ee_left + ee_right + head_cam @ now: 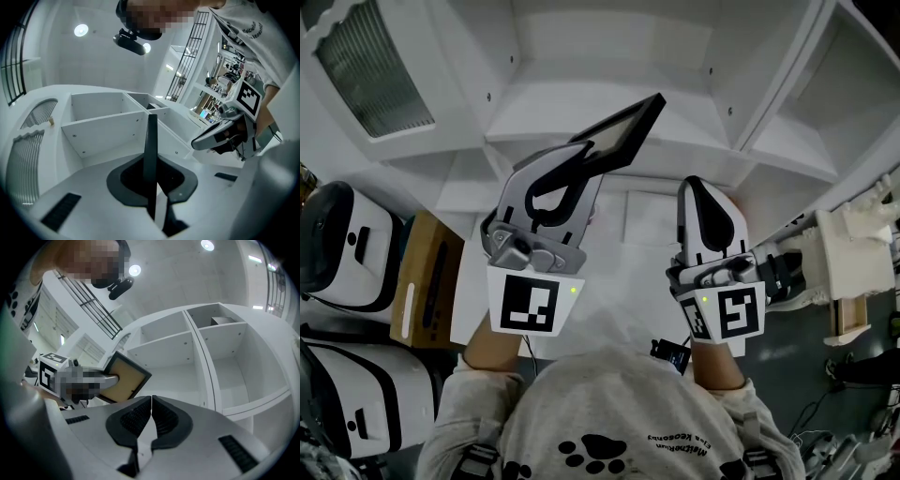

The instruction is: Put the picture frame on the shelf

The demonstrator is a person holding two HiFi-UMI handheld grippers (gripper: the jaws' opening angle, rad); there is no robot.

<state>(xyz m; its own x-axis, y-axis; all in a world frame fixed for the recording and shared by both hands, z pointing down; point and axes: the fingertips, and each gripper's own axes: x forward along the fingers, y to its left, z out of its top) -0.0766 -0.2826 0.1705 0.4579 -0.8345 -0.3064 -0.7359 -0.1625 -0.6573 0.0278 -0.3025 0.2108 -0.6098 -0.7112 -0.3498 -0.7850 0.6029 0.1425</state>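
The picture frame (628, 127) has a black rim and a tan backing (124, 376). It is held tilted in front of the white shelf unit (609, 103), clear of its boards. My left gripper (581, 159) is shut on the frame's lower edge. In the left gripper view the frame (151, 136) stands edge-on between the pads of the left gripper (151, 166), with open shelf compartments (103, 122) behind it. My right gripper (708, 202) hangs to the right of the frame, shut with nothing in it. Its pads meet in the right gripper view (151, 404), facing the shelf compartments (178, 341).
At the left are two white and black headsets (337, 244) (337, 403) and a brown box (427, 277). A louvred panel (370, 66) sits at the top left. A beige object (853, 234) and cables lie at the right. A small dark item (222, 320) rests in an upper compartment.
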